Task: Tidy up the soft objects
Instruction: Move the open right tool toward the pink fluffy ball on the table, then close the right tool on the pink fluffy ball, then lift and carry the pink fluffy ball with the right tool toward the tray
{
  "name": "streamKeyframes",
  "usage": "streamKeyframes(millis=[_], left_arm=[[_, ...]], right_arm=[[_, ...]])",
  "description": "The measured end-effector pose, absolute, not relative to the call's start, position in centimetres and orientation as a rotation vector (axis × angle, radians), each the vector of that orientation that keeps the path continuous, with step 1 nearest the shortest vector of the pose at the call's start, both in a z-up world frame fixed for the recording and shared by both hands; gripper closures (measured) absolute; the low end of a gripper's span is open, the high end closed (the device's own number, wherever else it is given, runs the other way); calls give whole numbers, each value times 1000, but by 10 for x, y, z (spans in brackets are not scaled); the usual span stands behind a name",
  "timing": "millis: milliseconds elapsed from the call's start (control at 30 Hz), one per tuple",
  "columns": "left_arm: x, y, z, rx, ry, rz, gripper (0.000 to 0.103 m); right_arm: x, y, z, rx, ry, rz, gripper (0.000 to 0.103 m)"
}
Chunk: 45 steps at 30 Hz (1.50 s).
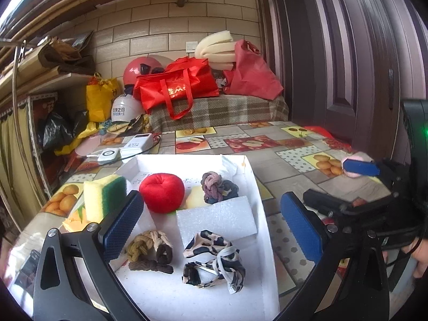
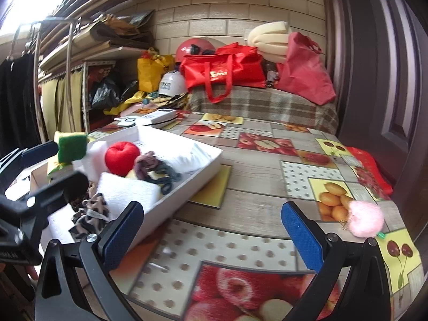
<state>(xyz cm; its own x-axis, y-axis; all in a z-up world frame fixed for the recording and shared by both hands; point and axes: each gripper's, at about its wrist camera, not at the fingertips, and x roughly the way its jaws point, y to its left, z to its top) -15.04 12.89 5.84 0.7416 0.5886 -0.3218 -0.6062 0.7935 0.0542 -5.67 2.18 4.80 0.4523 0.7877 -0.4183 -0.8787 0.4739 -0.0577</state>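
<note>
Pompom [image 2: 365, 218], pink and fluffy, lies on the worktop [image 2: 256, 182] right of the right gripper [image 2: 212, 230], fingers apart; swing right, straddle it, squeeze gently, carry to white tray [image 2: 187, 187]

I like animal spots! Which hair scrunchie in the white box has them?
The leopard-print fabric scrunchie at the near end of the white box; the other knotted ones are plain.
</note>
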Motion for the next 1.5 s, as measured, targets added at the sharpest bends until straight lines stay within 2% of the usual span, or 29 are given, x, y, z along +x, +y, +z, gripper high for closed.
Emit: streamKeyframes(millis=[167,367,567,700,900,1100,1200,1233,1500], left_arm=[[-134,115,57,-70,360,575,0],[-108,96,57,-55,380,495,0],[-83,76,58,-33,400,398,0],[-84,76,59,-41,390,387,0],[-84,81,58,-76,400,391,0],[-84,81,58,-74,400,392,0],[-83,81,58,-75,402,392,0],[-83,81,58,-74,402,392,0],[-84,81,58,-74,401,392,0]], right_arm=[[-6,-17,48,-168,453,950,0],[52,-78,48,-101,480,751,0],[101,-113,38,-37,616,633,0],[116,-96,29,-85,693,619,0],[122,-53,31,-243,643,617,0],[150,-31,13,-287,779,566,1],[153,-32,10,-268,811,573,19],[151,-32,11,-270,805,584,31],[123,-15,21,-390,667,623,35]])
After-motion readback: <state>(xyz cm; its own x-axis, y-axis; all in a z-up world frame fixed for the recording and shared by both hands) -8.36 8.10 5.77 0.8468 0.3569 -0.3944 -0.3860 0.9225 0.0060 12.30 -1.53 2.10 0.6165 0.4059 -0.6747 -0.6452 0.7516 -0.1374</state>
